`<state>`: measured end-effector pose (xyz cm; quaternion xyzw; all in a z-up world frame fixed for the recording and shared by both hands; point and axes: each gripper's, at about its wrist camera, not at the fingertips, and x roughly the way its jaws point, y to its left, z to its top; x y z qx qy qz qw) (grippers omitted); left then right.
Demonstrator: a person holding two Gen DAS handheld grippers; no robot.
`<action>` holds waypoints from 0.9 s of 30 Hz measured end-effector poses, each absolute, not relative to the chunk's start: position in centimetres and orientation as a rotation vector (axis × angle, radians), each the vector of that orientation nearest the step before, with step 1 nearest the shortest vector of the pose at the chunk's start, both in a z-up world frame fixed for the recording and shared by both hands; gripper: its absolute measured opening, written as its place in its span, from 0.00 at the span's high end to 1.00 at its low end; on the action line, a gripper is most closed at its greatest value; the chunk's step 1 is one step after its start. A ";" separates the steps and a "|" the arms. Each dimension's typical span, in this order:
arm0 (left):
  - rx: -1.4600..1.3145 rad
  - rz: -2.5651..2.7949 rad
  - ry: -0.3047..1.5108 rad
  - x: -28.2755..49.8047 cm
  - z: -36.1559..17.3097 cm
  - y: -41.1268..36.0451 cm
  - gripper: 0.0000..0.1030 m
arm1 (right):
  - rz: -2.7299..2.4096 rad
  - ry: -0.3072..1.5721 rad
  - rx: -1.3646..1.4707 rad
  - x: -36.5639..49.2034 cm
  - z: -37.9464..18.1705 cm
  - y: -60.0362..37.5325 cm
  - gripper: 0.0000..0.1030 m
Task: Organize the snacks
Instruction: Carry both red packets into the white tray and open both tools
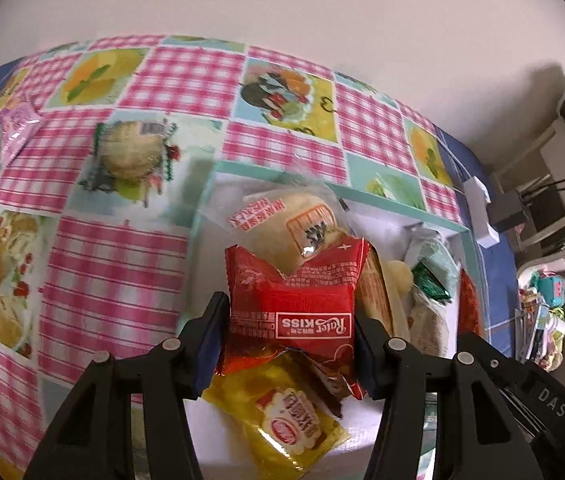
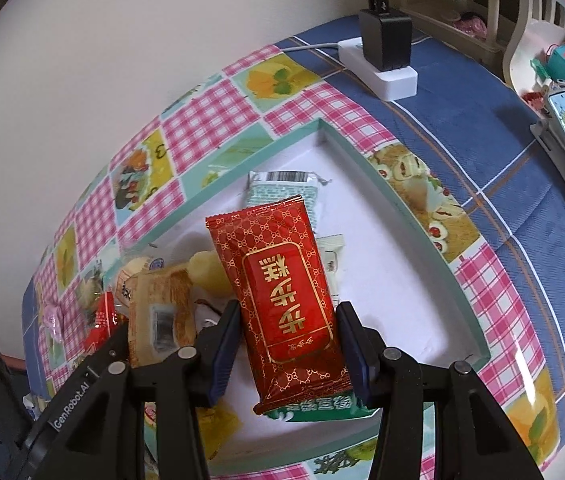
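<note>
Pink-checked oilcloth with fruit and cake panels covers the table (image 1: 94,288), which stands against a pale wall. On it lies a shallow white tray (image 2: 418,216) with a mint-green rim. In the left wrist view a pink sachet (image 1: 16,128) lies loose at ten o'clock, a green-edged pastry packet (image 1: 130,156) beside it, both outside the tray. The left gripper (image 1: 290,328) is clamped on a red Rater Kiss packet (image 1: 294,300) above the tray's pile: a pale bun packet (image 1: 294,220) at twelve o'clock, a yellow packet (image 1: 282,420) at six. The right gripper (image 2: 288,344) is clamped on a red and gold cake packet (image 2: 282,292) over the tray; a mint-white wrapper (image 2: 282,188) lies at twelve o'clock, a green-ended one (image 2: 318,408) beneath.
</note>
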<state>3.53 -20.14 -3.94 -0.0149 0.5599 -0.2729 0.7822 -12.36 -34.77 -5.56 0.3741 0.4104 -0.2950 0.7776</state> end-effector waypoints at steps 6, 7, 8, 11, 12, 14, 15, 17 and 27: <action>0.001 -0.628 1.218 2.8 -4.1 -21.2 0.44 | -0.647 0.897 0.826 -12.7 -6.2 -35.2 0.51; 0.002 -0.638 1.223 2.6 -4.2 -21.4 0.44 | -0.650 0.900 0.826 -12.6 -6.3 -35.2 0.51; 0.002 -0.643 1.227 2.6 -4.3 -21.6 0.44 | -0.653 0.902 0.825 -12.6 -6.4 -35.3 0.51; 0.019 -0.651 1.235 2.3 -4.6 -22.0 0.44 | -0.658 0.913 0.817 -12.6 -6.6 -35.3 0.51; 0.022 -0.652 1.235 2.2 -4.6 -22.0 0.44 | -0.662 0.912 0.813 -12.6 -6.6 -35.3 0.51; 0.020 -0.652 1.238 2.2 -4.6 -22.0 0.43 | -0.654 0.909 0.815 -12.6 -6.5 -35.4 0.51; 0.013 -0.648 1.240 2.2 -4.6 -21.9 0.42 | -0.650 0.908 0.814 -12.6 -6.4 -35.3 0.50; -0.003 -0.646 1.247 2.4 -4.6 -21.8 0.39 | -0.648 0.906 0.804 -12.6 -6.2 -35.3 0.48; -0.060 -0.627 1.294 2.7 -3.5 -20.8 0.22 | -0.645 0.898 0.781 -12.9 -4.8 -34.9 0.43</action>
